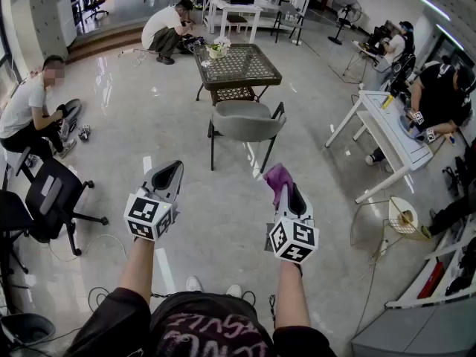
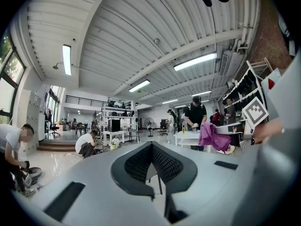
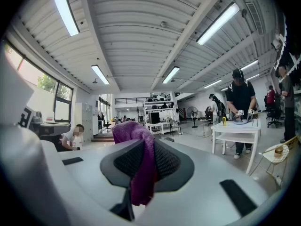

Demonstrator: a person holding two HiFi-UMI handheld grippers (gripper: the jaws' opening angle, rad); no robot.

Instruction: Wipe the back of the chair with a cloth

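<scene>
**Log:** Right side, fingers first.

**Op:** On my right gripper [image 3: 143, 145] the fingers [image 3: 169, 163] are closed on the purple cloth [image 3: 140, 173]. The cloth fills the slot between the pads, bunches up over the tips and hangs down toward the gripper body.

**Log:** Left side?

**Op:** On my left gripper [image 2: 151, 146] the fingers [image 2: 134, 164] meet at the tips and hold nothing. Only background shows through the slit lower down. I hold both grippers out in front of me, side by side, marker cubes facing the head camera.

**Log:** Where is the chair?

**Op:** The grey chair [image 1: 246, 120] stands on the glossy floor [image 1: 149, 125] ahead of me, well apart from both grippers. The cloth is not touching it.

**Log:** Containers and contents?

**Op:** One pot [image 1: 217, 53] sits on the dark lattice worktop [image 1: 249, 67] just behind the chair, with white flowers [image 1: 220, 43] in it. On a small round stand [image 1: 390, 203] at my right is a small round vessel [image 1: 405, 216]. It is too small for me to tell what is in it.
</scene>
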